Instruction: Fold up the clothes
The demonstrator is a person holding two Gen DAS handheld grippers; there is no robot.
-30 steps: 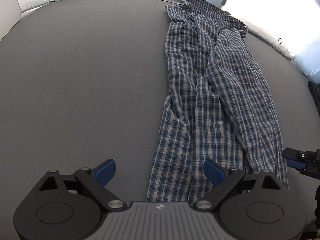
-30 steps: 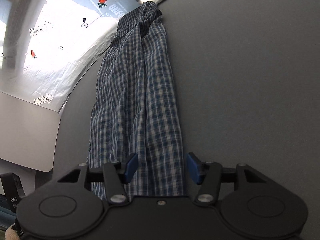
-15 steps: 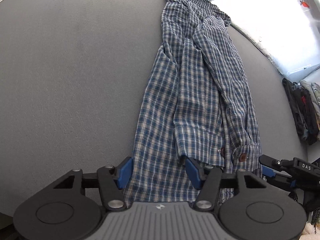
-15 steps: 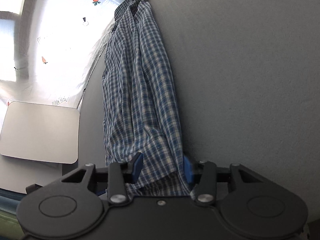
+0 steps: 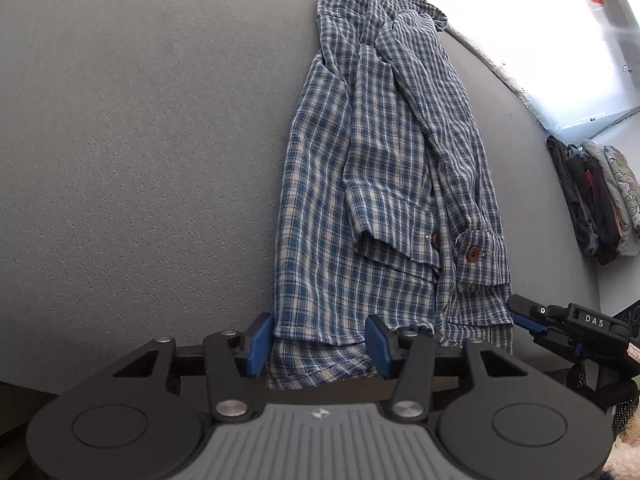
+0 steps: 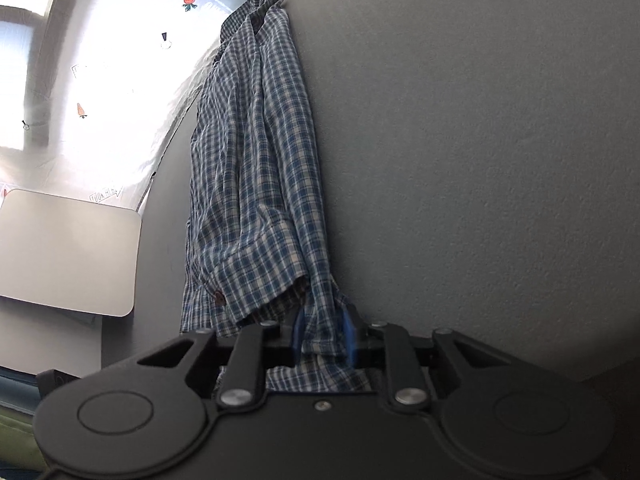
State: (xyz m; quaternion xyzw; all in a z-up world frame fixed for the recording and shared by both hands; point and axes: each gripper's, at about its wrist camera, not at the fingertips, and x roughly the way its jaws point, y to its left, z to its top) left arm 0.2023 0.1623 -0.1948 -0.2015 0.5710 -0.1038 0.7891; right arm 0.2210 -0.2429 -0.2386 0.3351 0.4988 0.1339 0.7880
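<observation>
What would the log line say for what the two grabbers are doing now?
shirt: narrow on table | left gripper: closing round hem | right gripper: closing, bunching hem

We see our left gripper [image 5: 318,346] built of black linkage arms with silver screws, blue pads and a ribbed grey housing. Our right gripper [image 6: 323,334] matches it, and its side reads "DAS" in white
</observation>
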